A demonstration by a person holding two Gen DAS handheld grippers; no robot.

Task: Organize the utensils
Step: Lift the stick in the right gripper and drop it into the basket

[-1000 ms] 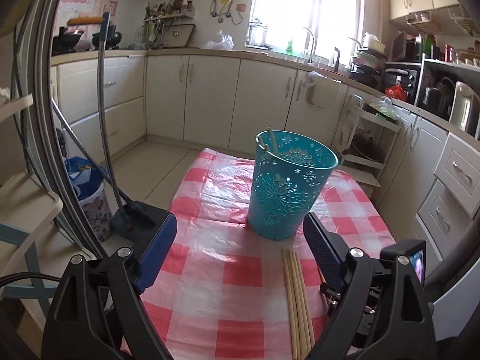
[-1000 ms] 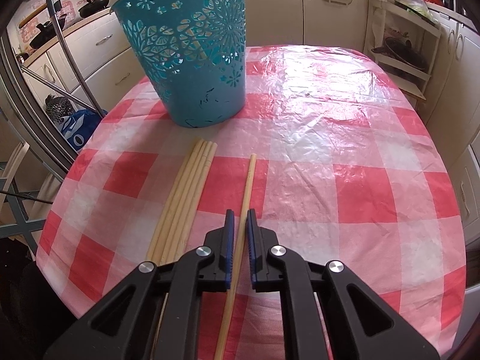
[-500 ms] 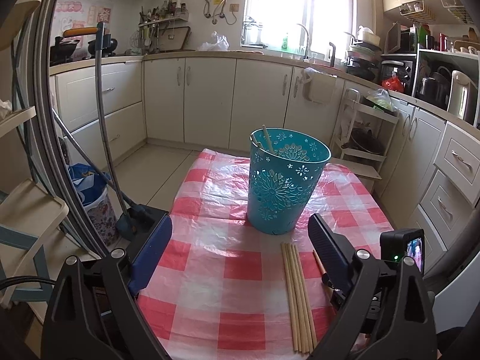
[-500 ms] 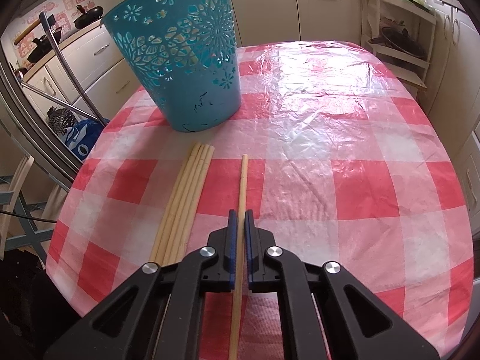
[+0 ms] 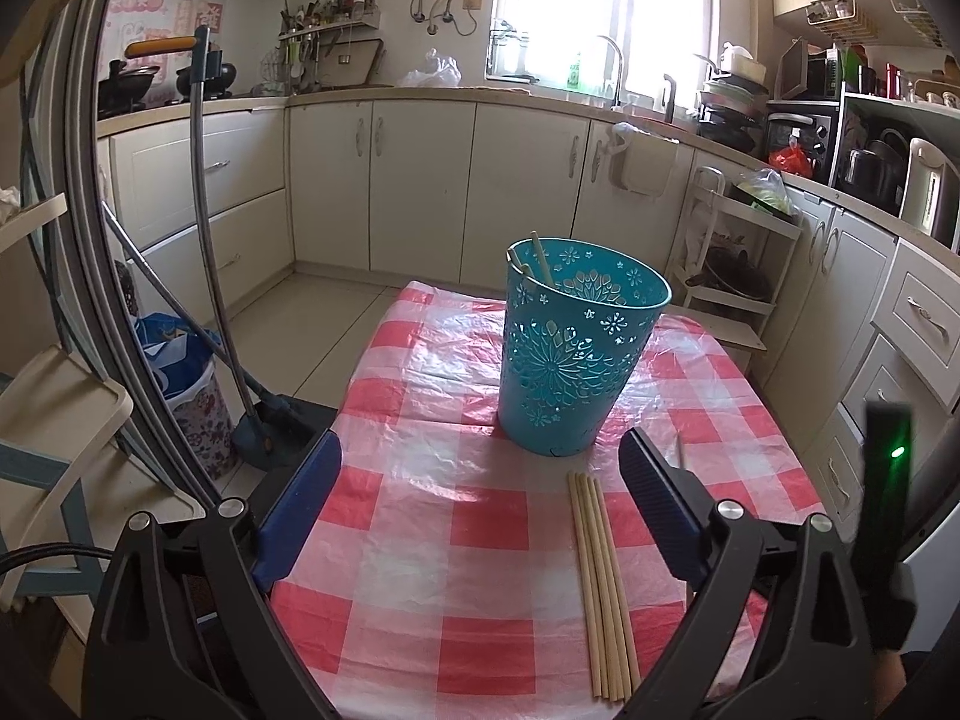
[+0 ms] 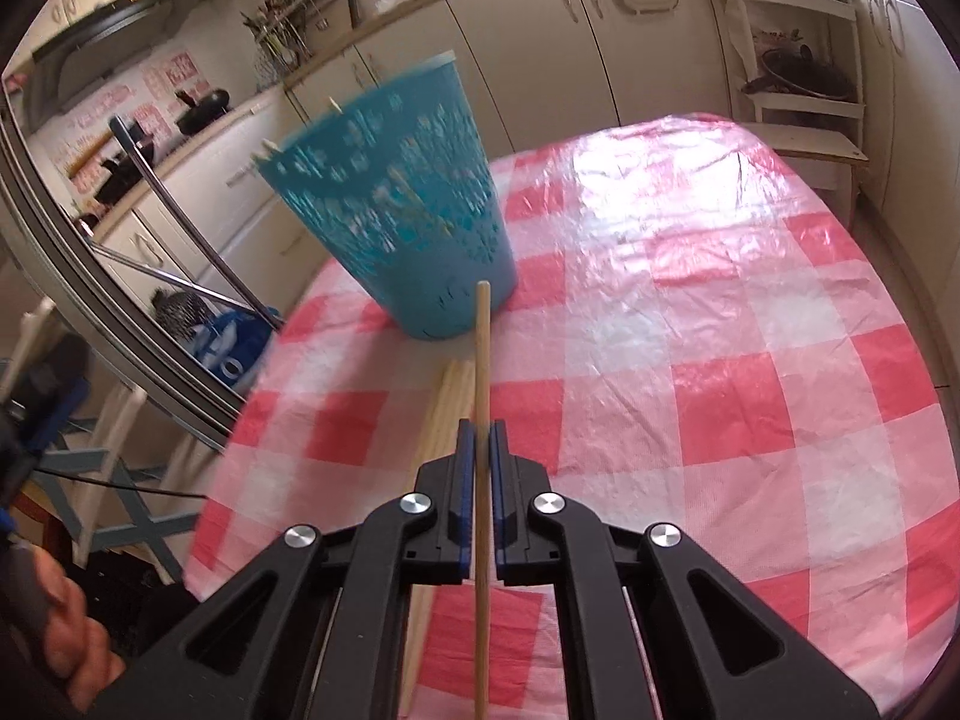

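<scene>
A teal cut-out basket (image 5: pixel 579 354) (image 6: pixel 396 216) stands on the red-checked tablecloth (image 5: pixel 420 498) (image 6: pixel 690 324), with a couple of wooden chopsticks (image 5: pixel 540 258) leaning inside it. Several more chopsticks (image 5: pixel 600 570) (image 6: pixel 441 414) lie side by side in front of the basket. My right gripper (image 6: pixel 478 429) is shut on a single chopstick (image 6: pixel 482 354), lifted off the cloth with its tip pointing at the basket's foot. My left gripper (image 5: pixel 480 456) hovers wide open over the near table edge, nothing between its fingers.
Cream kitchen cabinets (image 5: pixel 420 180) run along the walls. A mop and dustpan (image 5: pixel 264 414) and a bin with a blue bag (image 5: pixel 180 360) stand left of the table. A white shelf rack (image 5: pixel 738 276) stands at the far right. A person's hand (image 6: pixel 66 618) shows at bottom left.
The right gripper closed on the single chopstick and raised it off the cloth, tilting toward the basket. The left gripper drew back slightly and opened a little wider.
</scene>
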